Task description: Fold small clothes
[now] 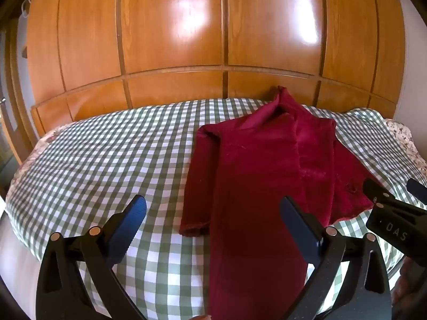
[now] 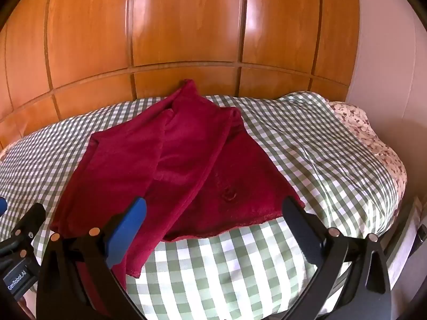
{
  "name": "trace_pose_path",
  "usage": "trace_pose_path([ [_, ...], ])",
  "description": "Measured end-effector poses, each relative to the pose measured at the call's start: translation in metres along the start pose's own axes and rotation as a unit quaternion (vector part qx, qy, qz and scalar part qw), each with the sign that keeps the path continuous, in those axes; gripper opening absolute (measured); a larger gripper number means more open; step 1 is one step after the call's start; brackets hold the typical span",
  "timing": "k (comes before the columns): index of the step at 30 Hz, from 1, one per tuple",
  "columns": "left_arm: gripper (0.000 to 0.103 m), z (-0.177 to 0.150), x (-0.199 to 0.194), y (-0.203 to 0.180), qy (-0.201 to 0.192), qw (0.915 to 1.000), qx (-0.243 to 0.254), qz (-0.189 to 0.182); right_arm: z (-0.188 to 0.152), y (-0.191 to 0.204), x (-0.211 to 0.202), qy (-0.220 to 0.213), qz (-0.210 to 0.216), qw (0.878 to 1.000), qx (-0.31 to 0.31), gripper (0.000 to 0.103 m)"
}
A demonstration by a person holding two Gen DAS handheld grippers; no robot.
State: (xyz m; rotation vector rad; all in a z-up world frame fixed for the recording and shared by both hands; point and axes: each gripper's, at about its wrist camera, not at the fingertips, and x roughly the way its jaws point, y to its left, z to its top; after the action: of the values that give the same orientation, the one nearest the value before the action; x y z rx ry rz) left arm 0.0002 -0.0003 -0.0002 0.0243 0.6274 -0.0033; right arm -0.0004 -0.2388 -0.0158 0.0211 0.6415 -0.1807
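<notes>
Wardrobe: glossy orange-brown wooden wardrobe (image 1: 170, 40) with panelled doors and a lower row of drawer fronts, standing directly behind the bed and filling the background in both views.
Bed: bed (image 1: 88, 154) in front of the wardrobe, covered by a green-and-white checked cover; a floral-print sheet (image 2: 373, 138) shows at the cover's right edge.
Garment: dark red velvety garment (image 1: 256, 165) lying on the bed's checked cover, spread lengthwise from the bed's near edge to its far edge by the wardrobe. Partly folded: a long panel is laid over the middle, a narrower strip lies along its left side, and a wider flap with a raw hem spreads to the right. The far end stands up slightly against the wardrobe.
Left tool: left tool (image 1: 213, 216) above the near part of the bed, tilted downward, its blue-padded fingers (image 1: 133, 218) spread wide apart. The garment's near end lies below and between them; the pads do not press on it, and nothing is held.
Right tool: right tool (image 2: 213, 216) above the bed to the right of the left tool, tilted downward, fingers spread wide. The garment's right hem lies beneath the gap; no grip on the cloth.
</notes>
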Motion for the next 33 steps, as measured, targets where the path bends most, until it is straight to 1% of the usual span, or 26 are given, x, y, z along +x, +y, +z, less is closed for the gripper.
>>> trace_pose_path([
  [12, 0.099, -0.004, -0.002, 0.000, 0.002, 1.0000, -0.001, 0.000, 0.001, 0.002, 0.004, 0.003, 0.000, 1.000, -0.001, 0.101],
  [21, 0.099, -0.007, 0.004, 0.009, 0.006, 1.0000, -0.006, -0.004, -0.001, -0.002, -0.001, 0.001, -0.002, 1.000, -0.002, 0.101],
  [33, 0.099, -0.009, 0.002, 0.004, 0.012, 0.9999, -0.001, -0.009, 0.003, -0.003, -0.003, -0.002, -0.004, 1.000, -0.001, 0.101],
])
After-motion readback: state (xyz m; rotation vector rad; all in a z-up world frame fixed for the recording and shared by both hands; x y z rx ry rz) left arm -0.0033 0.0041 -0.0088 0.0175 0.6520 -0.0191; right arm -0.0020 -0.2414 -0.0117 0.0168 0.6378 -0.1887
